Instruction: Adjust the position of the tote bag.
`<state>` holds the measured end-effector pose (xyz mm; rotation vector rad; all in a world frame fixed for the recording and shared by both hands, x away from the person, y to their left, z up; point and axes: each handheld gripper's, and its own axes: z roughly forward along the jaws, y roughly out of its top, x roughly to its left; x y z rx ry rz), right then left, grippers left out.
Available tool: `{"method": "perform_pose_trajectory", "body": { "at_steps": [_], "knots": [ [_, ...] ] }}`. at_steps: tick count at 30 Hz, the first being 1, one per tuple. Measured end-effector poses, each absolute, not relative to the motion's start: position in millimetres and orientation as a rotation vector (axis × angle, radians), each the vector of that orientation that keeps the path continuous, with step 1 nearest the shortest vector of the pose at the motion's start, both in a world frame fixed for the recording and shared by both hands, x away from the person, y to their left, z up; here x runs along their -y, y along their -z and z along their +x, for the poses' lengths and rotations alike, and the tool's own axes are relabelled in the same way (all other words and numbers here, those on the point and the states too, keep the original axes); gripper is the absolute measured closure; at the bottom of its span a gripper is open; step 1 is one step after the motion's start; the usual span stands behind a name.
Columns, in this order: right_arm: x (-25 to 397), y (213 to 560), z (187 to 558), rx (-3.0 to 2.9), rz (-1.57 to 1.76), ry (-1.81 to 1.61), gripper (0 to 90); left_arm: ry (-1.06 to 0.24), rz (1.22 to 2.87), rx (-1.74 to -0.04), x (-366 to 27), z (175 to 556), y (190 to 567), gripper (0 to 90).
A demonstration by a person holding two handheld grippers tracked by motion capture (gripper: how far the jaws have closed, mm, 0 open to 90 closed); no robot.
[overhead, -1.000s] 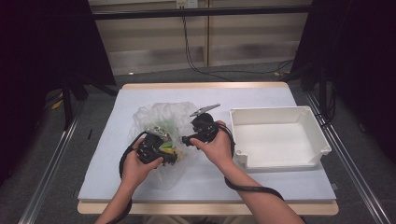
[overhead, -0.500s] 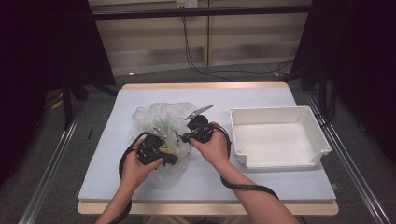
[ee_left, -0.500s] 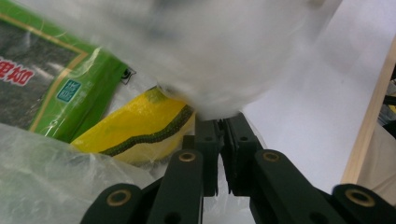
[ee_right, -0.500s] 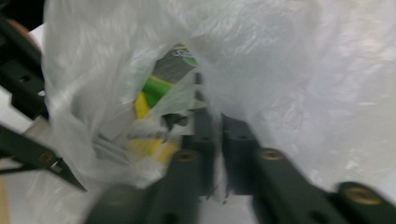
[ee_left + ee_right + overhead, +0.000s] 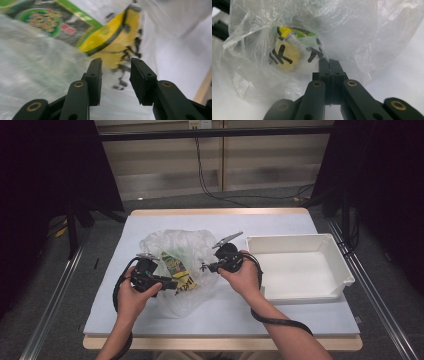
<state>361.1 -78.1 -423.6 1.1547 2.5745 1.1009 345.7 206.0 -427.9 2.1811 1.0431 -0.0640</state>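
Right gripper pinches the bag.
Crumpled clear plastic, yellow-green packet inside; left gripper spread beside it.

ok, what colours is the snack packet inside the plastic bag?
Yellow and green with black lettering on the snack packet, best seen in the left gripper view.

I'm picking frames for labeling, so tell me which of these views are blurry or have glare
Left gripper view: snack packet and bag are smeared and soft, the fingers sharper. Right gripper view: mostly sharp, though the bag veils the packet's print in glare. High view: evenly lit table, dark surroundings.
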Motion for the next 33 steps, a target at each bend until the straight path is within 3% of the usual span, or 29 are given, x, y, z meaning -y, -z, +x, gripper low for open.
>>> {"method": "perform_pose_trajectory", "body": {
  "at_steps": [6, 13, 16, 20, 33],
  "knots": [
    [86, 424, 359, -2.575, 1.166, -1.098, 90.0, -0.045, 2.175, -1.195, -216, 350, 431, 61.5],
    [91, 424, 357, -2.588, 1.170, -1.106, 90.0, -0.125, 2.155, -1.336, -226, 354, 443, 55.4],
    [92, 425, 356, -2.597, 1.185, -1.117, 90.0, -0.101, 2.175, -1.357, -227, 356, 449, 62.3],
    [94, 426, 355, -2.592, 1.187, -1.137, 90.0, -0.045, 2.188, -1.363, -231, 356, 456, 89.0],
    [93, 431, 354, -2.611, 1.204, -1.072, 90.0, 0.049, 2.182, -1.351, -263, 339, 449, 90.0]
  ]
}}
